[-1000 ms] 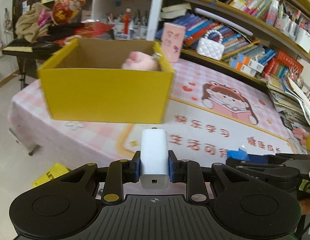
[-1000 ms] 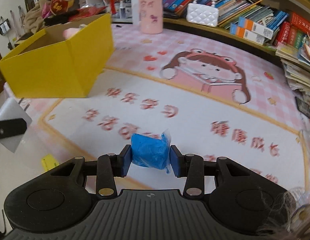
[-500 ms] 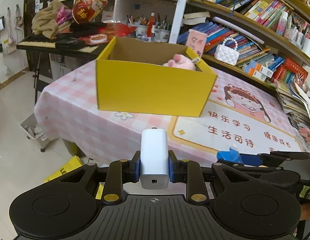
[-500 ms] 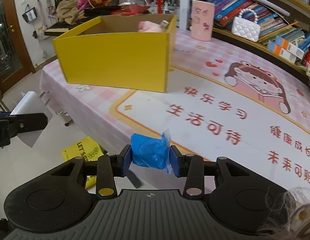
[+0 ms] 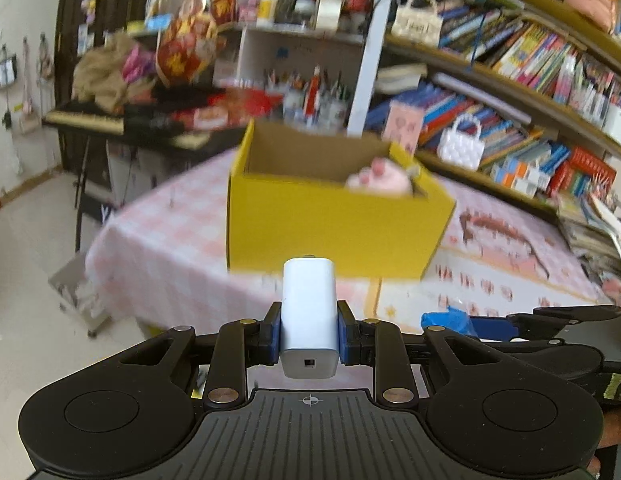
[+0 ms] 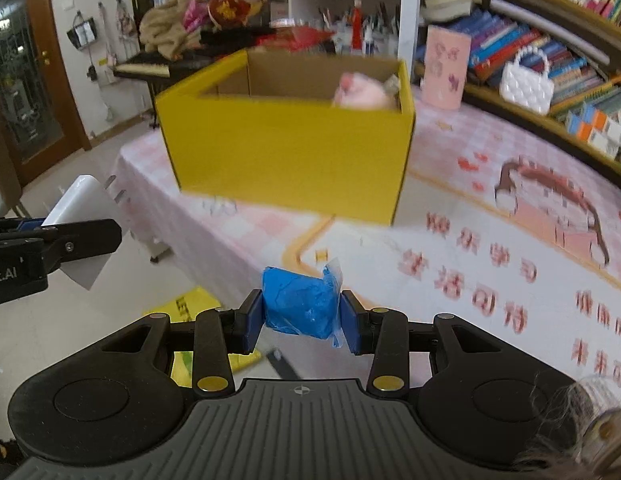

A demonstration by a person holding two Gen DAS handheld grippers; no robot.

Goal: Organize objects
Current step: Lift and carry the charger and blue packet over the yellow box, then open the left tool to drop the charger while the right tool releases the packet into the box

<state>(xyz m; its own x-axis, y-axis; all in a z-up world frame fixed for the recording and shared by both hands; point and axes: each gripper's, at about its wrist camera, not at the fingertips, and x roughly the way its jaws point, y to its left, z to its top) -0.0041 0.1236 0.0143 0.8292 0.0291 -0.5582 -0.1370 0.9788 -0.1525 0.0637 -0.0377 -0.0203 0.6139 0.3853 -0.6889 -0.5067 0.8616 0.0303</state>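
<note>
Step in hand, as judged from the layout: carry both held items to the yellow cardboard box (image 6: 286,148) and deposit them inside.

Gripper state
- Left gripper (image 5: 309,334): jaws clamped on a white charger block (image 5: 308,320), held upright between the blue pads, clear of the table.
- Right gripper (image 6: 301,322): jaws clamped on a blue wrapped packet (image 6: 300,306); a loose flap of film sticks out at its right edge.

Procedure
1. Bring each gripper over the open top of the box before lowering; the near wall stands between both loads and the interior.
2. Aim for the bare left part of the floor; a pink plush toy (image 6: 362,94) occupies the right rear corner.
3. Release one item at a time, keeping the grippers apart from each other.
4. Part the jaws only once the load is below the rim. The film flap may cling to a pad; check that it drops free.

Count
- Boxes: one, on the pink tablecloth (image 6: 450,184)
- Items already in the box: one visible; the rest of the interior is hidden
- Items held: two, one per gripper
</note>
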